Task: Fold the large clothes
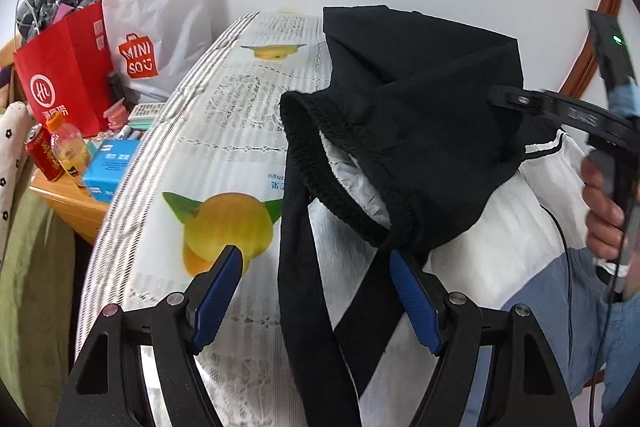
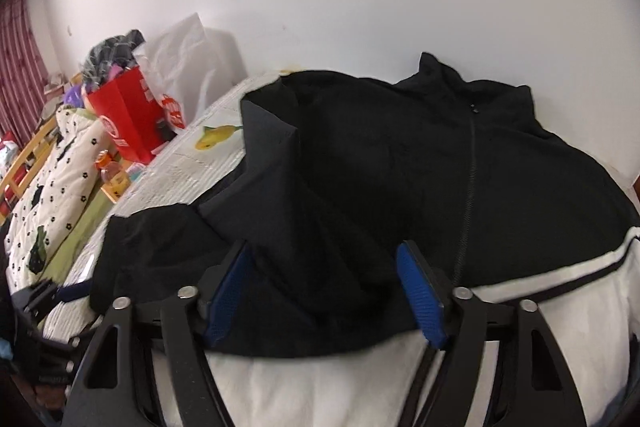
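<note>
A black zip jacket with a white lower part lies on a table covered by a white lace cloth with lemon prints. In the left wrist view its black sleeve with ribbed cuff is folded over the body, and a black strip hangs down between my fingers. My left gripper is open around that strip, not clamping it. My right gripper is open, its blue pads either side of a black fold at the jacket's near edge. The right gripper also shows in the left wrist view.
Left of the table stand a red paper bag, a white Miniso bag, a red can, an orange bottle and a blue box. A white wall is behind. A flowered quilt lies far left.
</note>
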